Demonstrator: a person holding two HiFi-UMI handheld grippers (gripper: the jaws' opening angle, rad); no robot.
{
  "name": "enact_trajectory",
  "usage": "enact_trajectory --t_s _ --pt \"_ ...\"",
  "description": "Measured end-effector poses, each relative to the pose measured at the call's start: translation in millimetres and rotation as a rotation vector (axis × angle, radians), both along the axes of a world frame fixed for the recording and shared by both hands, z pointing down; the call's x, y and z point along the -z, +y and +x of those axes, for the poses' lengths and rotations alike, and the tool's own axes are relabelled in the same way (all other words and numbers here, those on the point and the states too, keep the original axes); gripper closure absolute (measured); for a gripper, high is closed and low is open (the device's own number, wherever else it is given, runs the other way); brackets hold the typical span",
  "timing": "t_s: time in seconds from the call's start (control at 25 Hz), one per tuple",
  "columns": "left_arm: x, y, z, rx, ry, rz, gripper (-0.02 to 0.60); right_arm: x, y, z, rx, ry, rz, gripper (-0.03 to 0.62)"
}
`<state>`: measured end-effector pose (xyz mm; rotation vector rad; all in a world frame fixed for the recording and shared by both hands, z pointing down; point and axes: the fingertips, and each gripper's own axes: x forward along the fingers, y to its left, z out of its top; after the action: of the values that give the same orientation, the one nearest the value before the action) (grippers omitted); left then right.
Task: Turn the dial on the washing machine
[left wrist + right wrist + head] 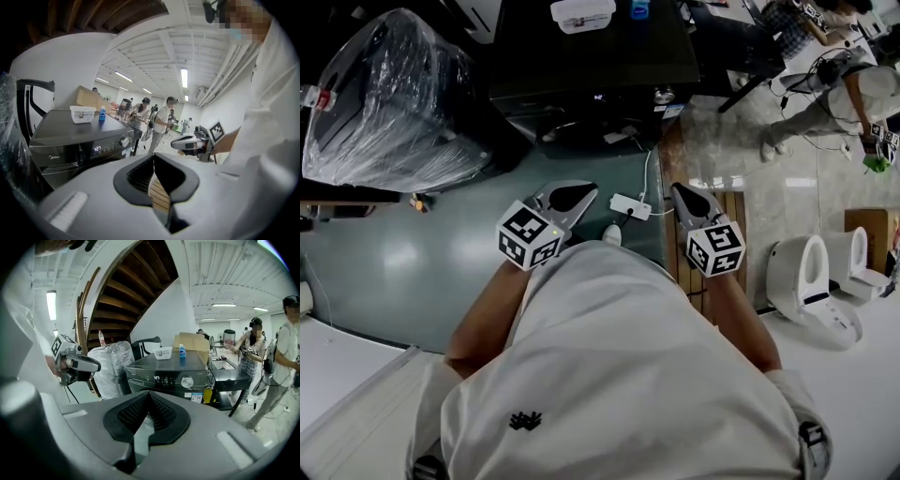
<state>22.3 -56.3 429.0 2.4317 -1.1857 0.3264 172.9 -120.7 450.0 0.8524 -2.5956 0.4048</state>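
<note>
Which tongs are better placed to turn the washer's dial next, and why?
Probably right. The dial sits at the right end of the washer, almost straight ahead of the right tongs; the left tongs would have to cross over. Both are shut and apart from it.

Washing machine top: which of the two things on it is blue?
The small bottle, standing upright. The other thing beside it is a white tub, wider and lower.
</note>
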Motion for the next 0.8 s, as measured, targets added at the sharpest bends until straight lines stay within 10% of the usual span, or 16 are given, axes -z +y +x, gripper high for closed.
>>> enact_trajectory --t_s 0.8 --pt "-5.2 8.8 -5.0 0.0 0.002 -0.013 0.523 4.3 8.3 -9.3 0.011 -0.012 -0.003 0.592"
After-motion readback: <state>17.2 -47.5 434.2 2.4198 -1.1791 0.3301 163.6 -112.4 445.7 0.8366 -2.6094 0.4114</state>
